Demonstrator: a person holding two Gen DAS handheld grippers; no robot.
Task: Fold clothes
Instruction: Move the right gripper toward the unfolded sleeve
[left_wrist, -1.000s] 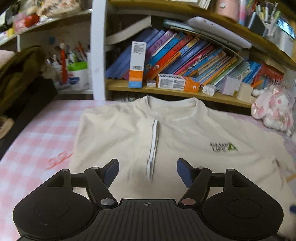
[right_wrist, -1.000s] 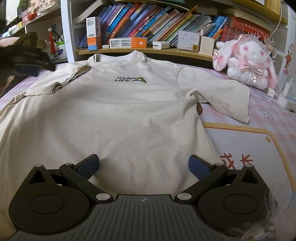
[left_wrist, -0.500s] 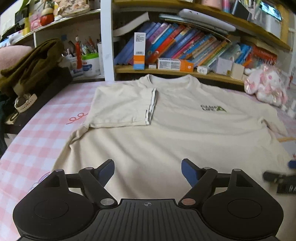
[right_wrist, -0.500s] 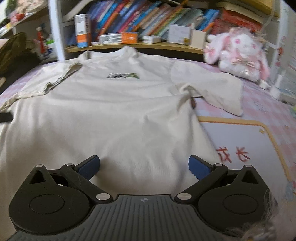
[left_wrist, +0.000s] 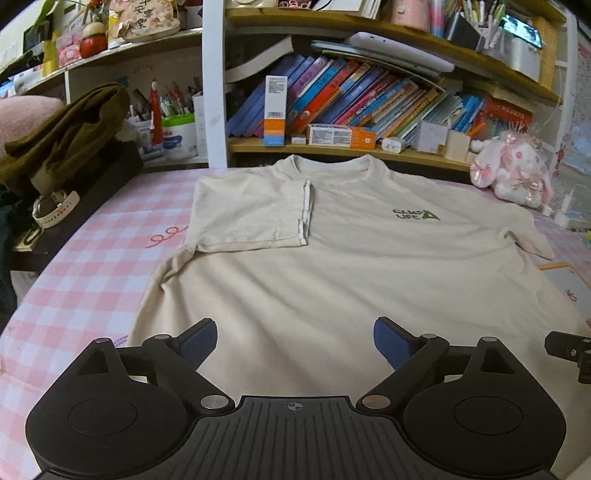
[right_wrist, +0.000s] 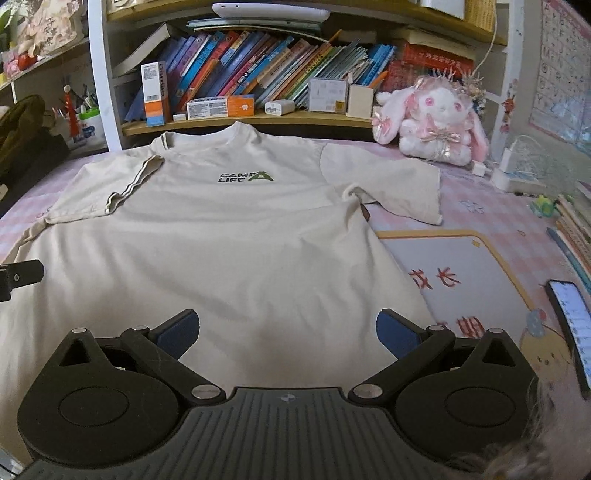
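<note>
A beige T-shirt (left_wrist: 332, 273) (right_wrist: 207, 251) with a green chest logo lies flat, front up, on the pink checked tabletop (left_wrist: 85, 266). Its left sleeve (left_wrist: 251, 214) (right_wrist: 99, 192) is folded inward over the chest; its right sleeve (right_wrist: 395, 184) lies spread out. My left gripper (left_wrist: 295, 341) hovers over the shirt's lower left part, its jaws opening with nothing between them. My right gripper (right_wrist: 288, 330) stands open over the lower middle of the shirt, holding nothing. In each wrist view a bit of the other gripper shows at the edge.
Behind the shirt runs a low shelf of books (right_wrist: 258, 74) and boxes. A pink plush rabbit (right_wrist: 432, 114) sits at the back right. A phone (right_wrist: 572, 325) and a printed mat (right_wrist: 461, 277) lie to the right. An olive garment (left_wrist: 62, 136) and a watch (left_wrist: 55, 210) lie at the left.
The left gripper has pulled back from the collar toward the shirt's lower part and its jaws have widened. The right gripper's view has lifted a little, showing more of the right side.
</note>
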